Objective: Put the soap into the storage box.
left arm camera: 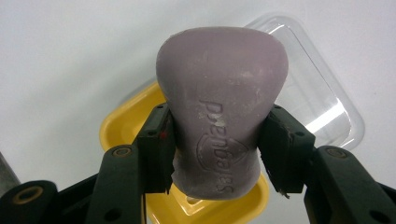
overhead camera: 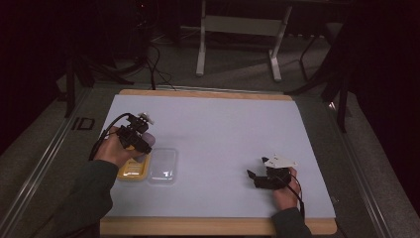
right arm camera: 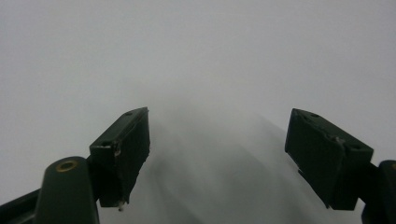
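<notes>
Soap (left arm camera: pixel 219 121), a mauve bar with a stamped logo, sits nearest the lens of the left gripper view, pinched across its narrower lower half by the left gripper (left arm camera: pixel 217 149), whose two jaws press against its sides. It hangs above the yellow dish (left arm camera: pixel 121 126), not touching it as far as I can tell, with the clear lid (left arm camera: pixel 327 107) lying on the mat just beside the dish. In the high view the left gripper (overhead camera: pixel 140 135) and the person's hand cover much of the dish (overhead camera: pixel 131 171), and the lid (overhead camera: pixel 162 166) lies at its right edge.

Risks, as I judge them. The bar widens above the jaws and its surface looks smooth, so a slack or uneven squeeze could let it slide or twist out and land on the dish rim or the mat (overhead camera: pixel 218 129). Lowering it off-centre could tip or push the light dish. A careless sweep could also knock the lid away.

The right gripper (right arm camera: pixel 217 158) rests well apart on the mat, jaws spread wide with nothing between them; in the high view it (overhead camera: pixel 257 174) lies near the front right of the table.

Count: one soap, one dish, one lid, two grippers, one mat.
</notes>
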Available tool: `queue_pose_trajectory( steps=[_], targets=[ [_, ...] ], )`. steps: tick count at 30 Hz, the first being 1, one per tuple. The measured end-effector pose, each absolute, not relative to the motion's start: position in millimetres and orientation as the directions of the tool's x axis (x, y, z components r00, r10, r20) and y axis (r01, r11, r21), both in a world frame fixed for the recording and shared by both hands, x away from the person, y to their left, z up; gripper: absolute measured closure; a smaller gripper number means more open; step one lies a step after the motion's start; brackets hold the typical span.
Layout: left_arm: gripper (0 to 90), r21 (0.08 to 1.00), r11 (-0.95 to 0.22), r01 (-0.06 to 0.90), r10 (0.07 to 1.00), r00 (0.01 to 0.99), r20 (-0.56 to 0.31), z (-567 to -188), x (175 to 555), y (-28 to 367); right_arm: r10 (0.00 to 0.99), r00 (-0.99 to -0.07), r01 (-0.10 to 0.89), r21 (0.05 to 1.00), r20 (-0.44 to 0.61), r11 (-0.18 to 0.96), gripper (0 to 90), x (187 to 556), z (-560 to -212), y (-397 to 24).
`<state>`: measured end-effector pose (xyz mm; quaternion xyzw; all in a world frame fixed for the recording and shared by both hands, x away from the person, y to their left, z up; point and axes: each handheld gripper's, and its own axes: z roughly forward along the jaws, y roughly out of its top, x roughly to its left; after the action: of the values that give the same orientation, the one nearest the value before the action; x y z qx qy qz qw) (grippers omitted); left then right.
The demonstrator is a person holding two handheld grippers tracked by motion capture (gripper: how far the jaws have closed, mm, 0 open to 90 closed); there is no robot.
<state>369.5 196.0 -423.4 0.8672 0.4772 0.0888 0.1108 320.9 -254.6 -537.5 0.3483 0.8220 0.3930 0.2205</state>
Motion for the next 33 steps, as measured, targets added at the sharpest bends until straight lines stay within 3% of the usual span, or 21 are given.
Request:
queue_pose_trajectory(
  steps=[33],
  targets=[
    [49.6, 0.19, -0.405, 0.894, 0.907, 0.42, -0.042, -455.1, 362.8, 220.8, 0.745, -0.66, 0.398, 0.796, -0.097, 0.456, 21.7, 320.8, -537.6, -253.9]
  ],
)
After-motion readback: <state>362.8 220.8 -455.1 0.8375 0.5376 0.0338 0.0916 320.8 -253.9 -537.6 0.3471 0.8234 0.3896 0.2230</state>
